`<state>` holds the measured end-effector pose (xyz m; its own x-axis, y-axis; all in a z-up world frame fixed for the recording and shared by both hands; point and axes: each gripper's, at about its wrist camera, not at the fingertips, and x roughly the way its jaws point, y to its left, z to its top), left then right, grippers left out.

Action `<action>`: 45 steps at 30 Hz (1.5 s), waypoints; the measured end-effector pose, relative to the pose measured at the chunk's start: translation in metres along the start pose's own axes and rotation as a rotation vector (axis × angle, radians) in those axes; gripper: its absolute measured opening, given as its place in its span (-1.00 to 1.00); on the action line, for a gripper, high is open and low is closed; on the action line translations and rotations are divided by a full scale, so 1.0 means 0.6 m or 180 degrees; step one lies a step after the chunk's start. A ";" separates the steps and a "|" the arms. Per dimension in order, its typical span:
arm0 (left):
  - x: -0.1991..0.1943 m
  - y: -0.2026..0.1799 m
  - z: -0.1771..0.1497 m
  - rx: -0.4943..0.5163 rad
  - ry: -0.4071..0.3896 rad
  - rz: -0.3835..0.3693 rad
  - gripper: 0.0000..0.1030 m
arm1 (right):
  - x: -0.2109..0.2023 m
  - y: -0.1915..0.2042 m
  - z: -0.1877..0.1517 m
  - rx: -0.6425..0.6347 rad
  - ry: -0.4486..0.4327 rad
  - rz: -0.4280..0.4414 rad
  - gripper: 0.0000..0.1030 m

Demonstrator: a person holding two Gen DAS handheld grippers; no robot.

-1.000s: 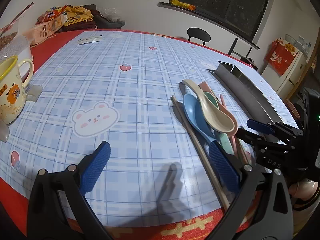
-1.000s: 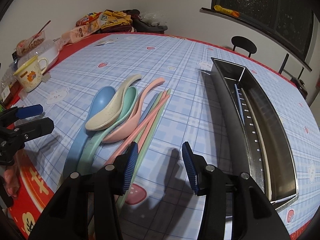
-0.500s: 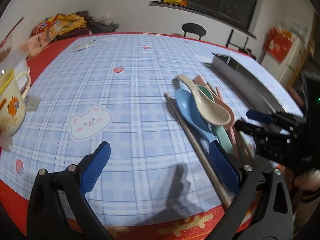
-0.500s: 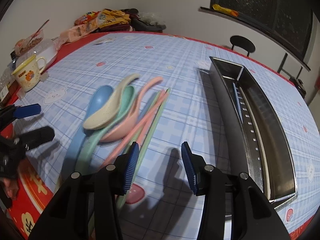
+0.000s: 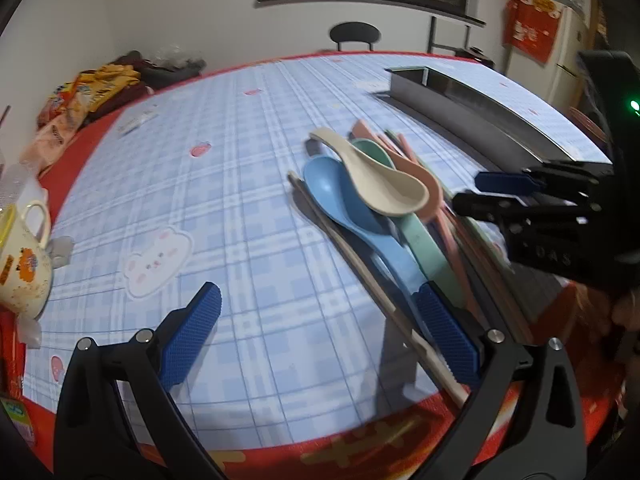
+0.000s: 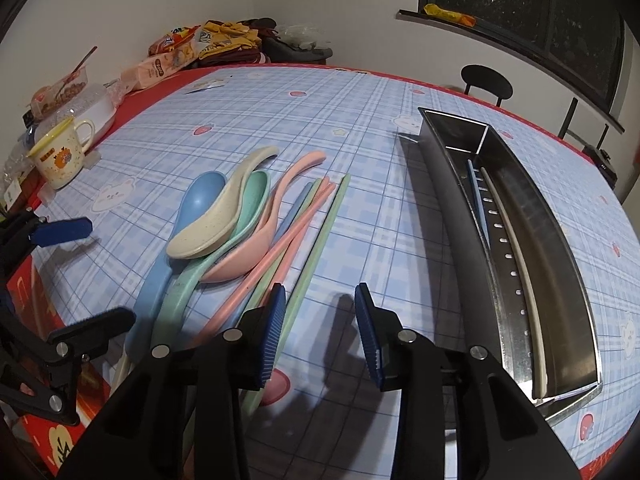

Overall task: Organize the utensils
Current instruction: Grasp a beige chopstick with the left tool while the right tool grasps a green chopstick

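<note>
Four plastic spoons lie stacked on the checked tablecloth: blue (image 6: 202, 200), cream (image 6: 216, 228), green (image 6: 254, 196) and pink (image 6: 260, 248). Pink, green and blue chopsticks (image 6: 316, 220) lie beside them, and a cream chopstick (image 5: 360, 276) runs along the blue spoon (image 5: 340, 196). My right gripper (image 6: 320, 296) hovers just right of the chopstick ends; its jaws are closing with nothing between them. My left gripper (image 5: 316, 296) stands wide open, and its right pad (image 5: 444, 336) overlaps the spoon handles. A long steel tray (image 6: 560, 264) at the right holds a blue and a cream chopstick.
A yellow-rimmed mug (image 6: 60, 156) and a plastic container (image 6: 84, 104) stand at the left table edge. Snack packets (image 6: 180, 52) are piled at the far corner. A black chair (image 6: 486, 80) stands behind the table. The red table border (image 5: 360, 452) runs close under both grippers.
The left view has rolled and shifted toward the spoons, which now sit nearer its centre. My right gripper's jaws have narrowed a little; it stayed in place.
</note>
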<state>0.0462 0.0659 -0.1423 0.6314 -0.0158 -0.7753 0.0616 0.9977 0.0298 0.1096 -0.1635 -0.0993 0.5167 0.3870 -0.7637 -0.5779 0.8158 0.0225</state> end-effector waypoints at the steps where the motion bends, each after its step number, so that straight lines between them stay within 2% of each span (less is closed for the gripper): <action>1: -0.001 0.001 -0.001 -0.0003 0.0006 -0.0048 0.89 | 0.001 -0.001 0.000 0.0006 0.0007 0.0016 -0.31; 3: 0.001 0.006 -0.001 -0.0070 0.0036 -0.0061 0.89 | 0.004 -0.001 -0.001 0.0013 0.0052 0.0029 -0.31; 8: 0.011 0.029 0.001 -0.0362 0.0096 0.0089 0.89 | 0.000 0.004 -0.002 -0.0033 0.0015 0.0015 -0.31; 11: 0.019 0.041 0.002 -0.0486 0.0187 0.0057 0.89 | 0.000 0.005 -0.002 -0.0032 0.0015 0.0017 -0.31; 17: 0.027 0.024 0.007 -0.0338 0.0254 0.0108 0.89 | 0.000 0.005 -0.002 -0.0034 0.0015 0.0013 -0.31; 23: 0.034 0.029 0.010 -0.0390 0.0288 0.0063 0.91 | 0.000 0.005 -0.002 -0.0035 0.0015 0.0020 -0.31; 26: 0.039 0.023 0.015 -0.0319 0.0319 0.0056 0.91 | -0.002 0.007 -0.003 -0.0049 0.0011 0.0019 -0.31; 27: 0.047 0.016 0.018 -0.0203 0.0382 0.0157 0.91 | -0.002 0.007 -0.002 -0.0049 0.0010 0.0020 -0.31; 28: 0.048 0.014 0.021 -0.0186 0.0389 0.0162 0.91 | -0.002 0.007 -0.002 -0.0047 0.0012 0.0024 -0.31; 39: 0.048 0.024 0.025 -0.0185 0.0446 0.0163 0.91 | 0.002 0.001 -0.002 -0.0004 0.0032 0.0106 -0.31; 45: 0.040 0.031 0.018 -0.0140 0.0444 0.0212 0.87 | 0.004 0.004 -0.002 -0.0030 0.0048 0.0129 -0.47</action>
<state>0.0711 0.0834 -0.1537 0.5193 0.0567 -0.8527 -0.0127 0.9982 0.0586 0.1087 -0.1611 -0.1017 0.4832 0.4130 -0.7720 -0.6041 0.7955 0.0475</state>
